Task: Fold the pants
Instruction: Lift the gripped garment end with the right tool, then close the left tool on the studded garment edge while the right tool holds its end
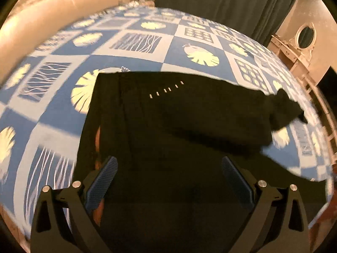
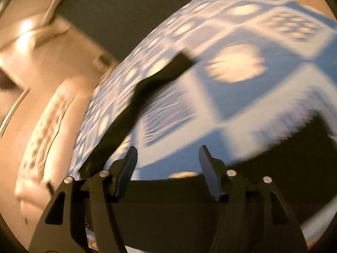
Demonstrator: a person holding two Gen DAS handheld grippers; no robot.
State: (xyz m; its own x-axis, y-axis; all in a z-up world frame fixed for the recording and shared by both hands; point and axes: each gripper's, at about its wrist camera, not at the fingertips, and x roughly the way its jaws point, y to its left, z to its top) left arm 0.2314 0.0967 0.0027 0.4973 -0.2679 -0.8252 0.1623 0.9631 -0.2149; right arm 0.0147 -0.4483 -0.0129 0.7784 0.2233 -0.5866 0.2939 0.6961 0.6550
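**Pants lie crosswise, both grippers agape**

Where the left wrist view looks down, one pair of black pants (image 1: 179,113) lies flat on the checked bedspread (image 1: 134,42), its long axis running left to right, a leg end trailing toward the right bed edge. Bare bedspread lies open to the left and beyond. Left gripper (image 1: 168,181) hovers over the cloth, jaws wide, clasping nothing. Right gripper (image 2: 167,168) likewise stands parted and empty above blurred fabric.

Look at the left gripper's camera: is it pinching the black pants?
No, the left gripper stands wide open above the black pants, its blue pads pressing on nothing.
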